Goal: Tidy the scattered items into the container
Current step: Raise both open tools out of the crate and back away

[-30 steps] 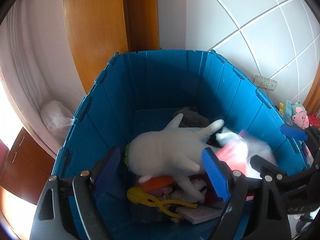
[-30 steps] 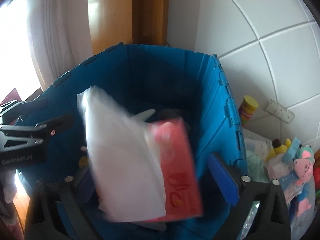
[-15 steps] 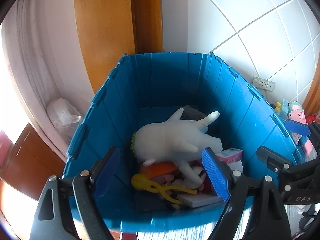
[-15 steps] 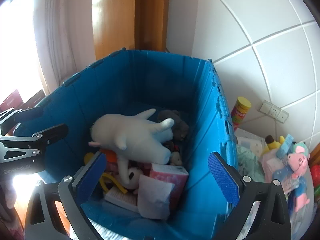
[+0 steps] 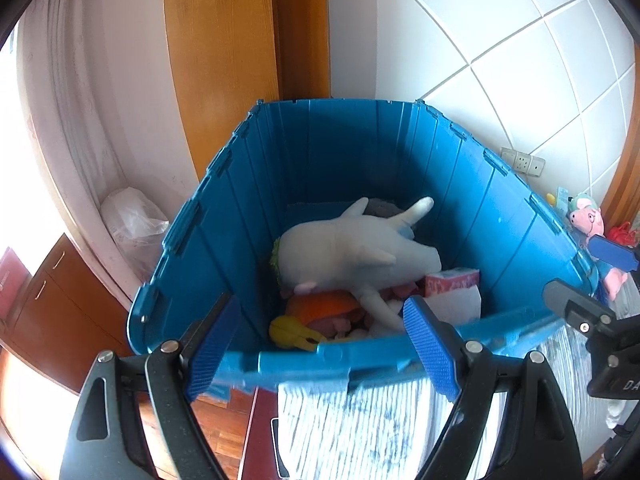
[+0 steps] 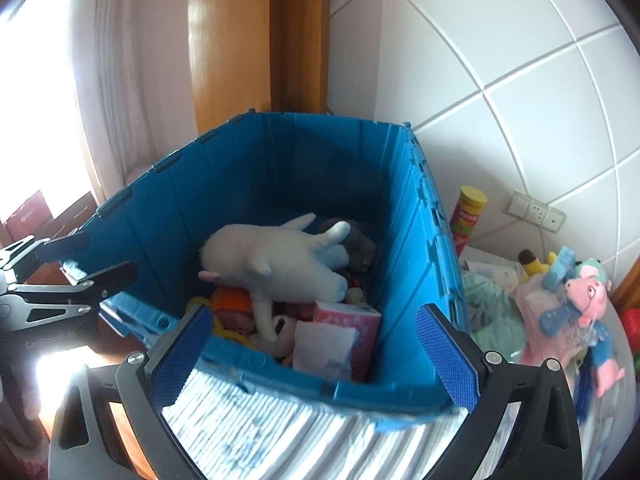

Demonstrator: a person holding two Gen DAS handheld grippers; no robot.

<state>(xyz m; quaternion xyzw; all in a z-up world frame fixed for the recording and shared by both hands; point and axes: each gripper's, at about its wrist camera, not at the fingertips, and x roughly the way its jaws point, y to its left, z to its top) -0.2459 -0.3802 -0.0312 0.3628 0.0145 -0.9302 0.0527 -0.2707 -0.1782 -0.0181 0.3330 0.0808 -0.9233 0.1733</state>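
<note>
Lying lengthwise in bin: white plush

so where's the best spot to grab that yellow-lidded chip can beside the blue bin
Grip the chip can around its mid body, from the open side away from the blue bin. It leans against the bin wall, so close across the round tube. The right gripper is open and nearer.

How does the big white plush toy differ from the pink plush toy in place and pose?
The big white plush toy lies inside the blue plastic crate, on top of other items; the pink plush toy sits outside it, on the pile to the right. The white one is larger and lies on its side; the pink one sits more upright. Both are soft toys.
</note>
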